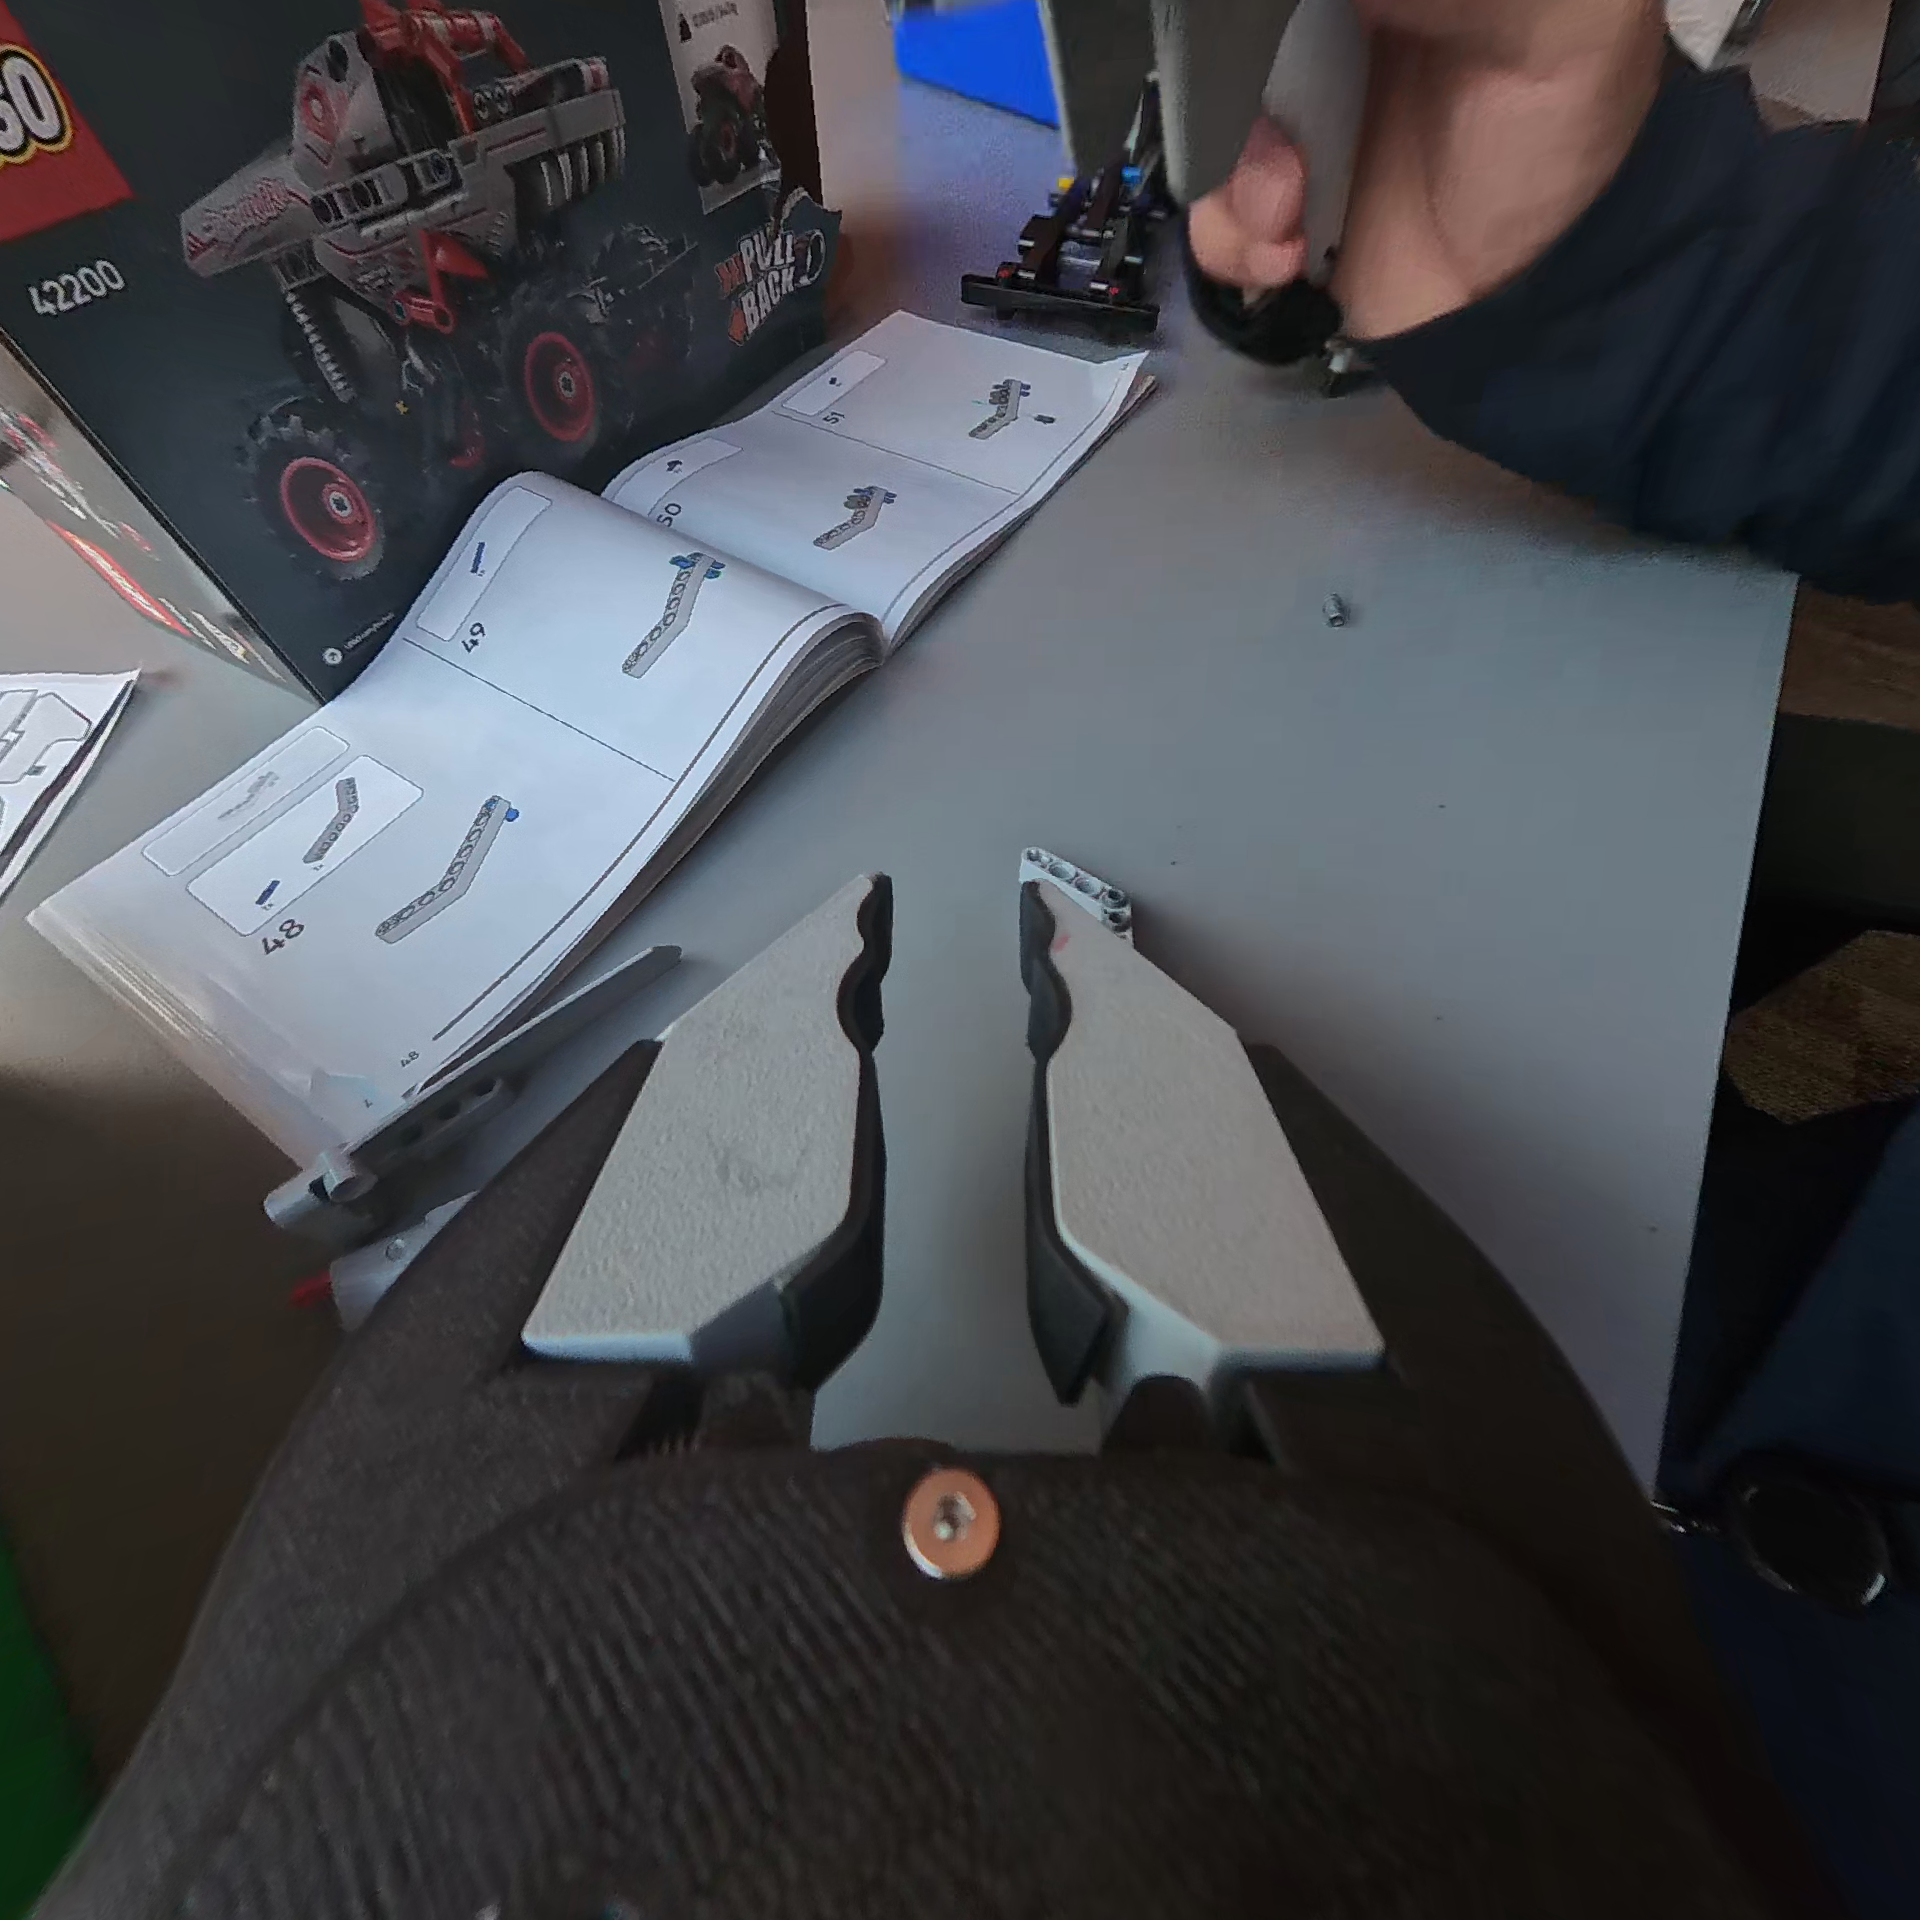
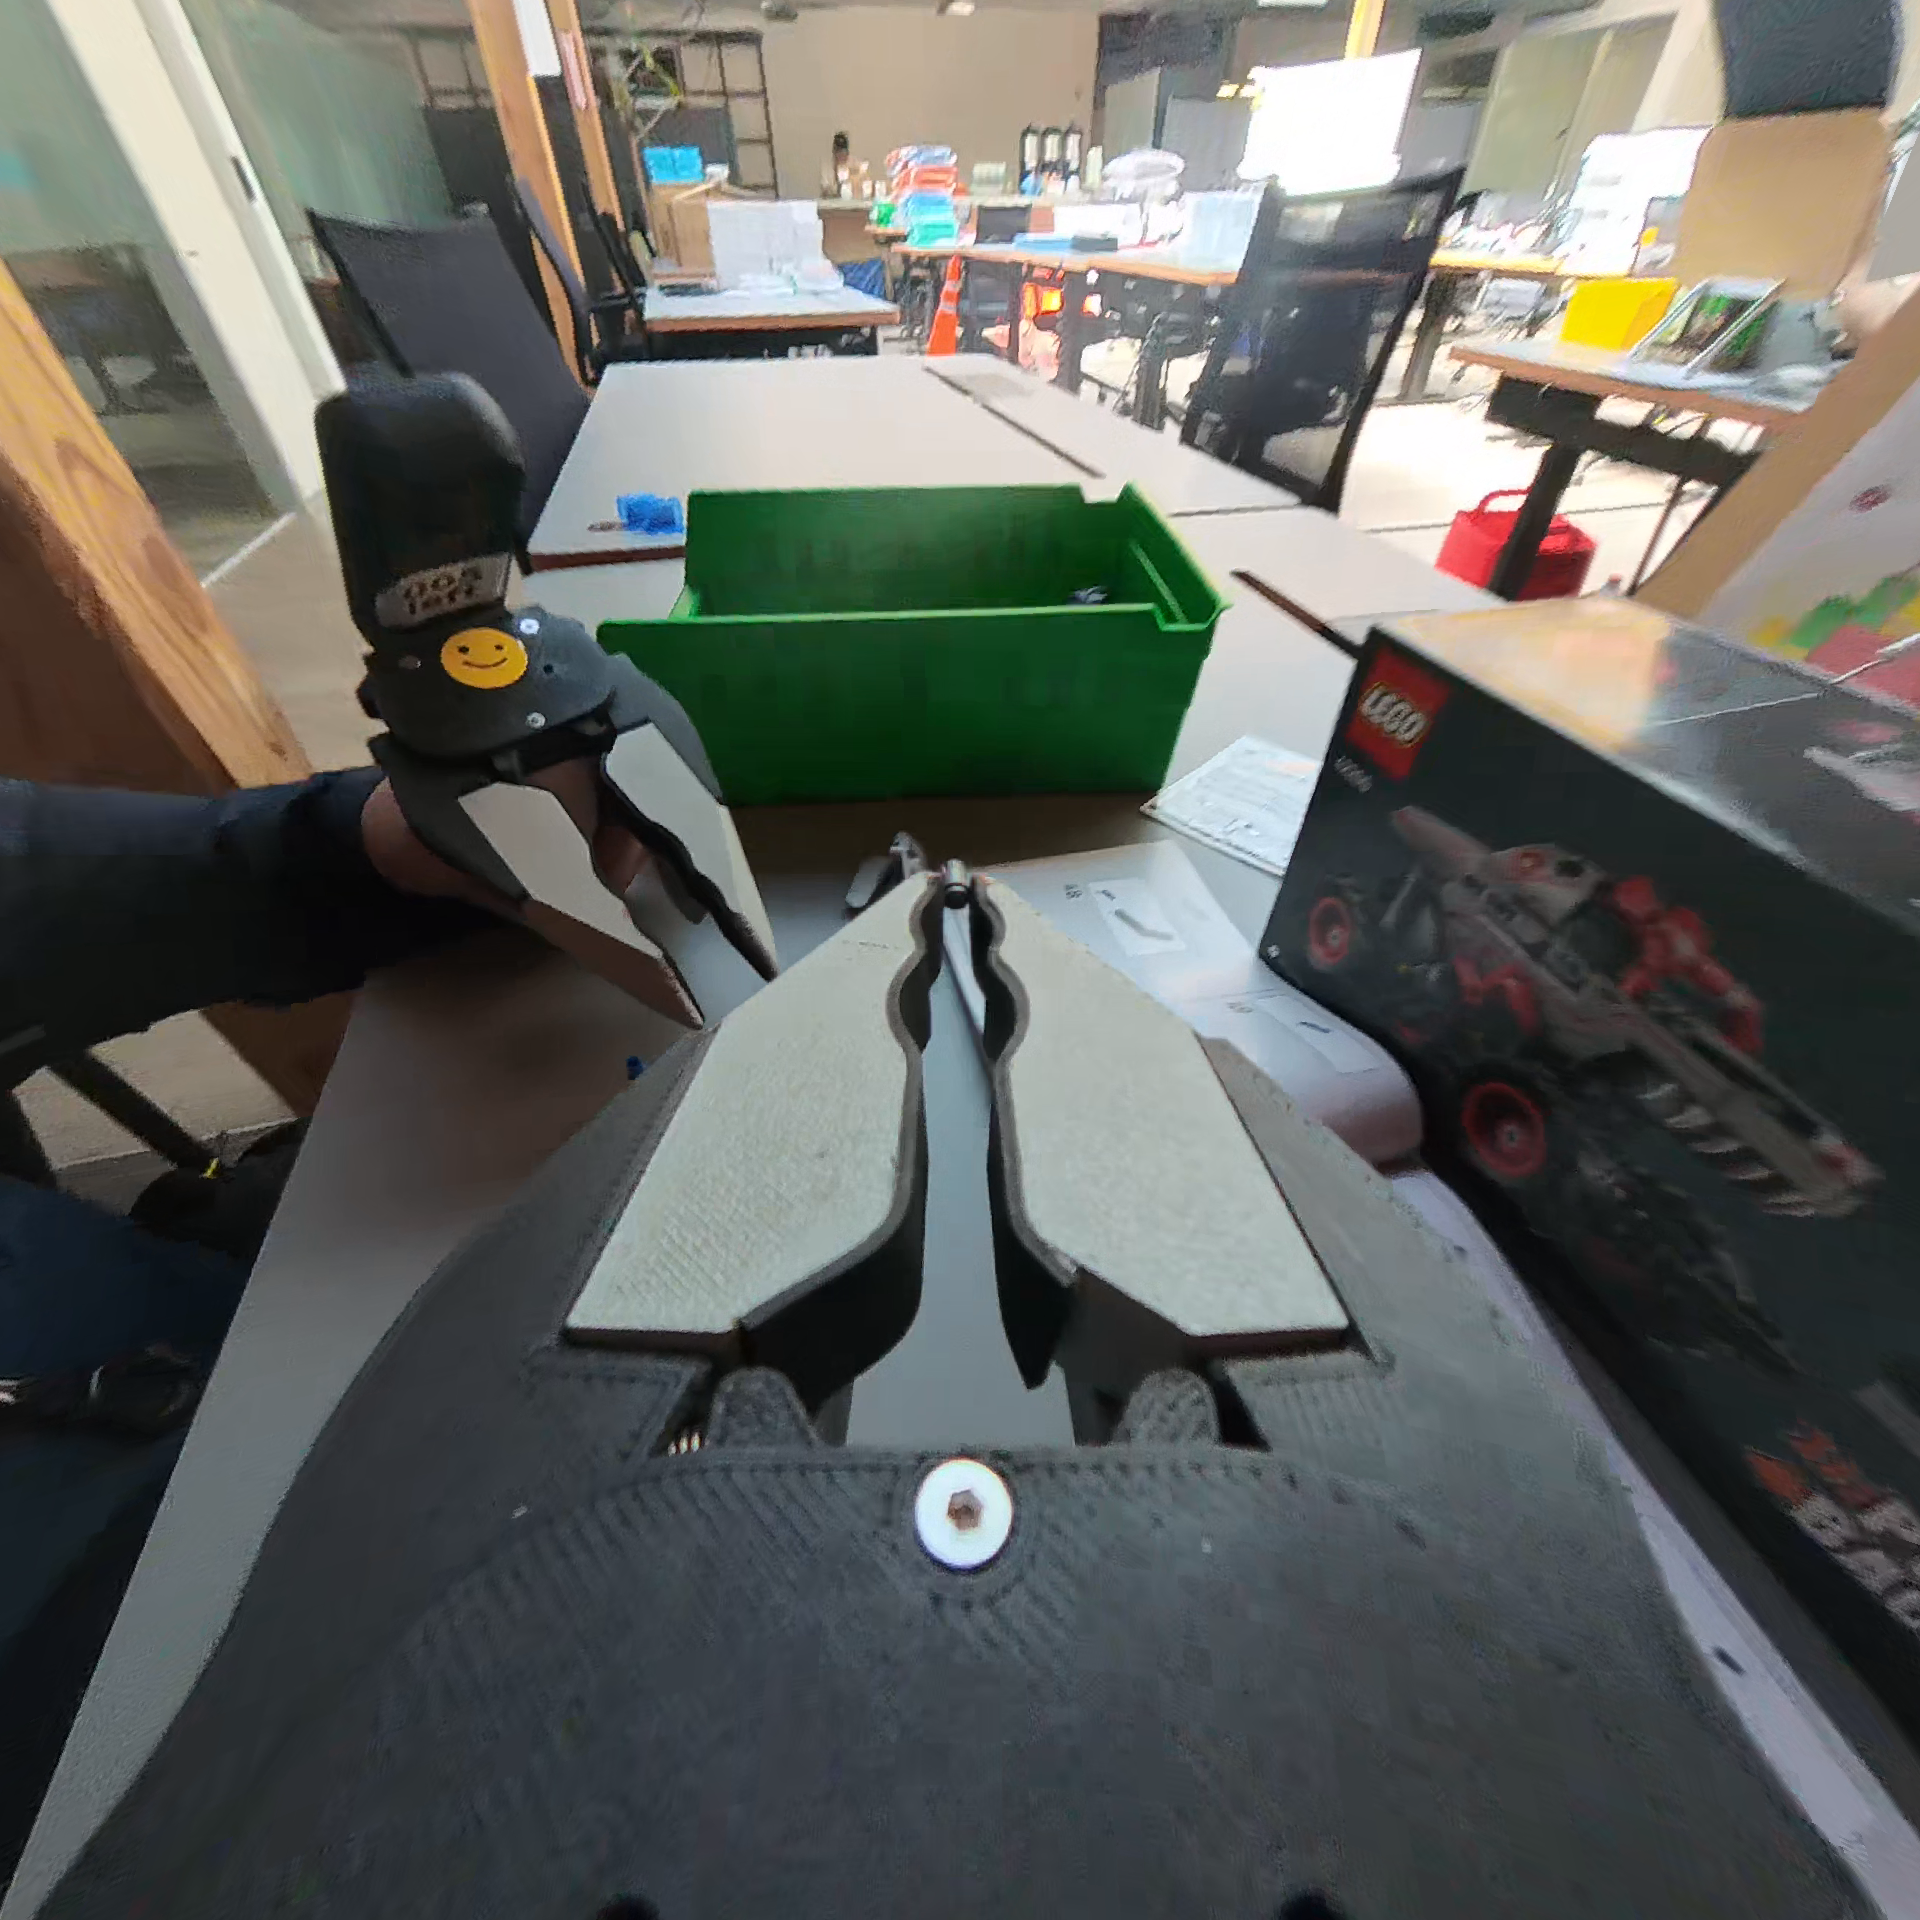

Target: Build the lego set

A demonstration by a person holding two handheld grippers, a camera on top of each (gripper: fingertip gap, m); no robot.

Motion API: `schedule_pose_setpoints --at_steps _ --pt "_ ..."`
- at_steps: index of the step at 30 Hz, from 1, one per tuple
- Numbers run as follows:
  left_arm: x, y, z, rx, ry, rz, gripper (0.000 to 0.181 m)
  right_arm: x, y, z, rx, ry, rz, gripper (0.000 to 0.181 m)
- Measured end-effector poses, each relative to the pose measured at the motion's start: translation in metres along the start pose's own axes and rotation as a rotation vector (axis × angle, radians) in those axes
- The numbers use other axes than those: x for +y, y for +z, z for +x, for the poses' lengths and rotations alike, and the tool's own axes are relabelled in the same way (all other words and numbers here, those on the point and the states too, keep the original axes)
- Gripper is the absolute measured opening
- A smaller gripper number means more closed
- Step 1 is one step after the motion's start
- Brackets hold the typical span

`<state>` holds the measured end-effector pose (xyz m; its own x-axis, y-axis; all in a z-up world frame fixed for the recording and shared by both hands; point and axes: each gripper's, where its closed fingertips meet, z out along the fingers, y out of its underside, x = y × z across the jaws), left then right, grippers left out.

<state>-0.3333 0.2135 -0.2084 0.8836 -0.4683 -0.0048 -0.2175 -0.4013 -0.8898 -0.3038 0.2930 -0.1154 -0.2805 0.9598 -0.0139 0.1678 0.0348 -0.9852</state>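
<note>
My left gripper (image 1: 956, 902) is open and empty, low over the grey table (image 1: 1351, 935). A light grey holed beam (image 1: 1081, 891) lies just beyond its right fingertip. A dark grey panel piece (image 1: 457, 1117) lies left of it, by the open instruction booklet (image 1: 582, 727). My right gripper (image 2: 958, 896) is shut on a thin grey Lego piece (image 2: 966, 987) that runs back between the fingers. In the left wrist view, a hand (image 1: 1475, 156) holds that gripper at the top, over a black assembly (image 1: 1070, 275). The left gripper (image 2: 727, 966) also shows in the right wrist view.
The Lego box (image 1: 364, 312) stands behind the booklet and shows at the right in the right wrist view (image 2: 1621, 935). A green bin (image 2: 914, 675) sits farther back. A small grey pin (image 1: 1335, 610) lies loose. A sticker sheet (image 1: 52, 758) is at the left. The table edge (image 1: 1756, 935) is to the right. Tip to tip, the grippers are about 12 cm apart.
</note>
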Motion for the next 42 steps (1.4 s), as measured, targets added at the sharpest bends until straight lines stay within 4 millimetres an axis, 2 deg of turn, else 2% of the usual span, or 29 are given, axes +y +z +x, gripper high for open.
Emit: schedule_pose_setpoints --at_steps 6,9,12,24,42 --pt "0.000 0.000 0.000 -0.003 0.002 -0.002 0.021 -0.039 -0.057 0.035 0.152 -0.024 0.151 0.001" --pt "0.001 0.001 0.000 -0.004 0.000 -0.006 0.021 -0.046 -0.079 0.047 0.180 0.009 0.224 0.001" --pt "0.001 0.001 -0.001 -0.004 -0.004 -0.010 0.020 -0.045 -0.089 0.055 0.181 0.056 0.250 0.001" --pt "0.002 0.002 0.000 -0.002 -0.002 -0.018 0.020 -0.036 -0.079 0.051 0.191 0.006 0.188 0.001" --pt "0.002 0.002 0.000 0.001 -0.005 -0.017 0.020 -0.033 -0.075 0.051 0.189 0.005 0.172 0.001"
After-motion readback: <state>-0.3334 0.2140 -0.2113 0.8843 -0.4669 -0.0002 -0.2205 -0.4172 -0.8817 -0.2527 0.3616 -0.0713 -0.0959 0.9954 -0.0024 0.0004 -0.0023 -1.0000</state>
